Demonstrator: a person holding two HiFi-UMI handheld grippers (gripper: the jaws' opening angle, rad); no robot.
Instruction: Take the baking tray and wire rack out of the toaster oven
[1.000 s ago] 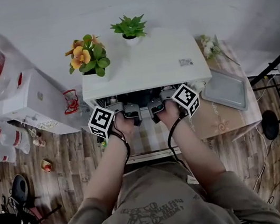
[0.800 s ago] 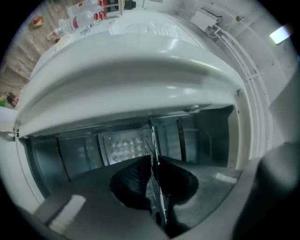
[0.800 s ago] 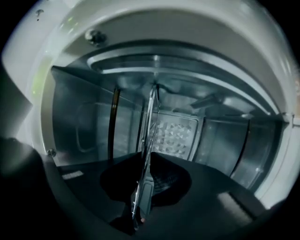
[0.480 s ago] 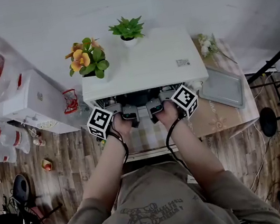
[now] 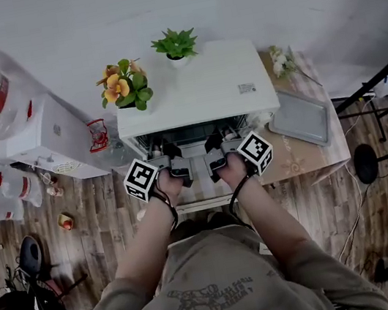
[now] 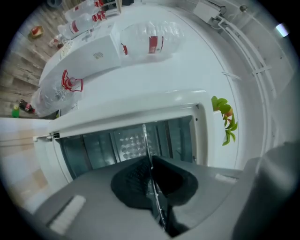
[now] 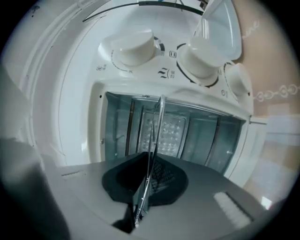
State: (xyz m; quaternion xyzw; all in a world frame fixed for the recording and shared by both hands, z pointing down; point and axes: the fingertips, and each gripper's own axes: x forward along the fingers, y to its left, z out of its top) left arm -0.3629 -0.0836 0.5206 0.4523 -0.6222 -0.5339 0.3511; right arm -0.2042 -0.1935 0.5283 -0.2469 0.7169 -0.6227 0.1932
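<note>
Now, grip: the front wire of the wire rack [image 6: 146, 140] is being clamped by the left gripper [image 5: 172, 154] and the right gripper [image 5: 213, 147], side by side.
Axis: the rack is being held reaching straight back into the toaster oven [image 5: 190, 88].
Tray: the baking tray [image 5: 301, 117] is lying just right of the oven.

The head view looks steeply down from high above the toaster oven [image 5: 190, 88], while both gripper views face its open front from close range.
</note>
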